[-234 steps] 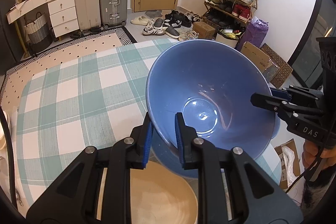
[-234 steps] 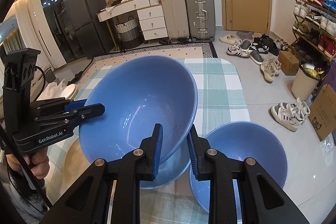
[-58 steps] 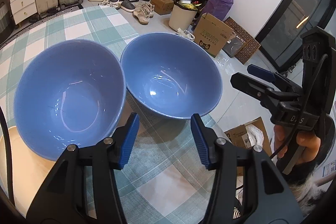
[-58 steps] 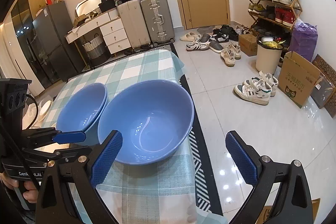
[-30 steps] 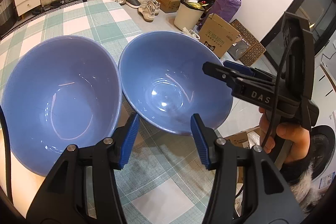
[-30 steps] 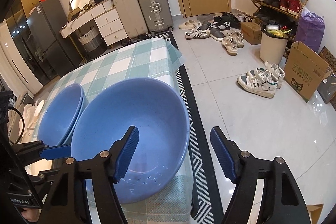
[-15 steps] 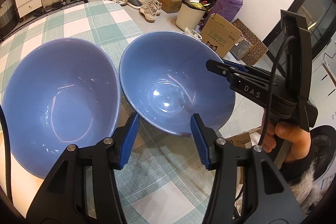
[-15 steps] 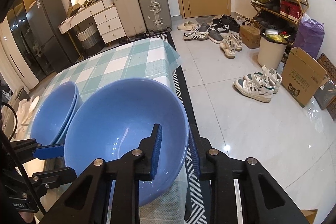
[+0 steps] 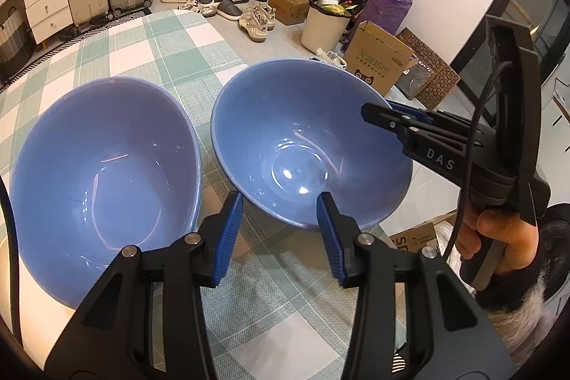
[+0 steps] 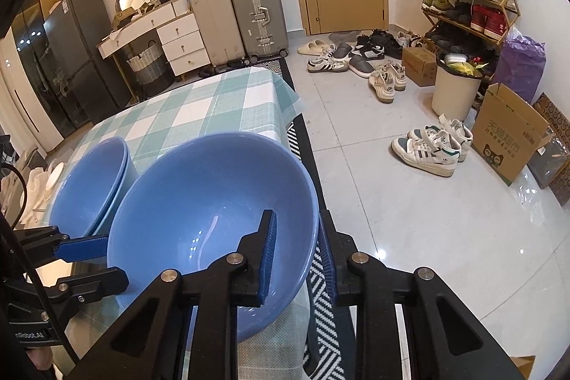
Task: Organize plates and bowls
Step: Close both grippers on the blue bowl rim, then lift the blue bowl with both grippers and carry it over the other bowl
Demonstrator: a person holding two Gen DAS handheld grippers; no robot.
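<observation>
Two blue bowl groups stand on the checked tablecloth (image 9: 171,52). The single blue bowl (image 9: 306,145) is on the right in the left wrist view and fills the centre of the right wrist view (image 10: 213,212). My right gripper (image 10: 295,251) is shut on its rim, one finger inside, one outside; it shows in the left wrist view (image 9: 395,120). A stack of two nested blue bowls (image 9: 103,173) stands just left of it, also visible in the right wrist view (image 10: 89,184). My left gripper (image 9: 279,230) is open and empty, just before the single bowl's near rim.
The single bowl sits near the table's right edge, above a striped rug (image 10: 320,305) and tiled floor. A beige plate edge (image 9: 5,273) lies under the stack at far left. Shoes, a cardboard box (image 9: 381,59) and a bin (image 9: 326,24) stand on the floor beyond.
My right gripper closed from wide open onto the single bowl's rim. My left gripper stayed open, holding nothing since it let go of the stacked bowl.
</observation>
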